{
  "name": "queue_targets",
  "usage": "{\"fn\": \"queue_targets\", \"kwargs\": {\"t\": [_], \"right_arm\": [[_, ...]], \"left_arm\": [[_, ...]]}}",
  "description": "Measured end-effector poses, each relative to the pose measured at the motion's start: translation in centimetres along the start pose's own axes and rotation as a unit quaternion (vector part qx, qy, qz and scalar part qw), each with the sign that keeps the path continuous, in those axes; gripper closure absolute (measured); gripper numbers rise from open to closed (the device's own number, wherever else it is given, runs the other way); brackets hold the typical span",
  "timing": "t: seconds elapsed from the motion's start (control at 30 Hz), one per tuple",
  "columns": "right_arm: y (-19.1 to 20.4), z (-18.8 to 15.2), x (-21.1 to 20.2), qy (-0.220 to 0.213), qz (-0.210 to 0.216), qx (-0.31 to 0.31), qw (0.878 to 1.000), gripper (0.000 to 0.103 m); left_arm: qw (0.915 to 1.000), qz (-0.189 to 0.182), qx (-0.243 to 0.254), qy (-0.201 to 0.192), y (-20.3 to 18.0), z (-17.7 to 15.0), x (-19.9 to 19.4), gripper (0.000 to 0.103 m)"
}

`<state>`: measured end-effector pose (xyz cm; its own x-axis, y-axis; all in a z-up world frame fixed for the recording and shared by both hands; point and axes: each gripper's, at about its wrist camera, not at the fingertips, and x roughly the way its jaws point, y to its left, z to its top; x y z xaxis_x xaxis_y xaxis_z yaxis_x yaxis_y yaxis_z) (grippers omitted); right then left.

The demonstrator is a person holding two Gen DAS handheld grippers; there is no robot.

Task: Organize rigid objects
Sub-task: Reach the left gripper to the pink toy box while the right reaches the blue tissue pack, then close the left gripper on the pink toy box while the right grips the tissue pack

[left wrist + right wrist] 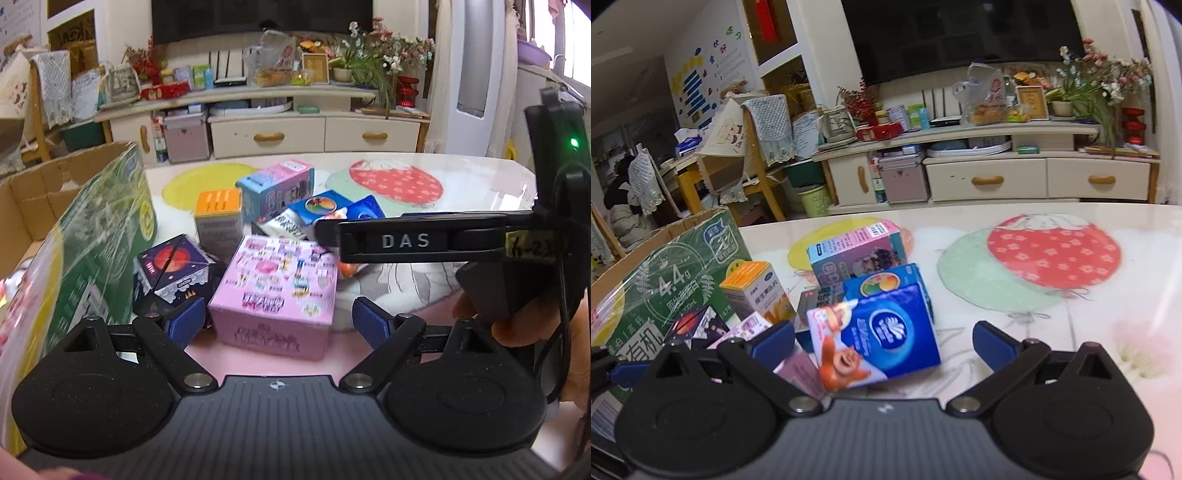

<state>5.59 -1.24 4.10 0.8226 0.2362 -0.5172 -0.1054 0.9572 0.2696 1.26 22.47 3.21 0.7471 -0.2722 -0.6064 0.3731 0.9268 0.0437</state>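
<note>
At the far left stands the big green carton [99, 236], open at the top and resting on the surface [461, 184] beside the heap of small boxes; I take it for the place the loose boxes should go, though that is my guess. Just right of it lies the dark planet-print box [170, 273], with the orange-topped box [218, 218] behind it. My left claw [277, 323] has its pads spread wide apart, and the pink box [280, 295] sits between them, not yet touched on either side as far as I can see. I judge this to be the approach to a pick: the next move calls for easing forward and closing evenly on the pink box's two sides. Further right, my right claw [882, 341] is also wide apart and holds nothing; the blue tissue pack [886, 332] lies tilted between its pads, leaning on the boxes behind it. That pack looks soft and unsteady, so I would close on it slowly. In the left view the right claw reaches across above the heap, so I must keep the two apart.
</note>
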Motion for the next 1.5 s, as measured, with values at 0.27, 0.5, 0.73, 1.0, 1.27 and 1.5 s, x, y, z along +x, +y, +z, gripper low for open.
{"fn": "queue_targets", "kwargs": {"t": [0.27,0.5,0.73,1.0,1.27,1.5], "right_arm": [[-1.2,0.4,1.3,0.027,0.025,0.032,0.999,0.001],[-1.4,0.4,1.1,0.037,0.02,0.012,0.999,0.01],[-1.1,0.0,0.7,0.04,-0.008,-0.027,0.999,0.027],[-1.2,-0.9,-0.8,0.033,-0.035,-0.031,0.998,0.029],[-0.4,-2.8,-3.3,0.025,-0.063,-0.033,0.997,0.029],[0.3,-4.0,-5.3,0.028,-0.089,-0.014,0.996,0.029]], "left_arm": [[0.9997,0.005,0.018,-0.016,-0.9,0.5,1.5,0.0],[0.9993,0.026,0.024,-0.013,-1.0,0.8,1.6,0.0],[0.999,0.041,0.017,-0.008,-0.9,0.8,1.4,0.002],[0.9983,0.058,-0.007,-0.005,-0.6,0.7,1.0,0.008],[0.9977,0.053,-0.043,-0.003,0.0,0.5,0.2,0.008],[0.9976,0.052,-0.045,-0.001,-0.3,0.1,-0.2,0.008]]}}
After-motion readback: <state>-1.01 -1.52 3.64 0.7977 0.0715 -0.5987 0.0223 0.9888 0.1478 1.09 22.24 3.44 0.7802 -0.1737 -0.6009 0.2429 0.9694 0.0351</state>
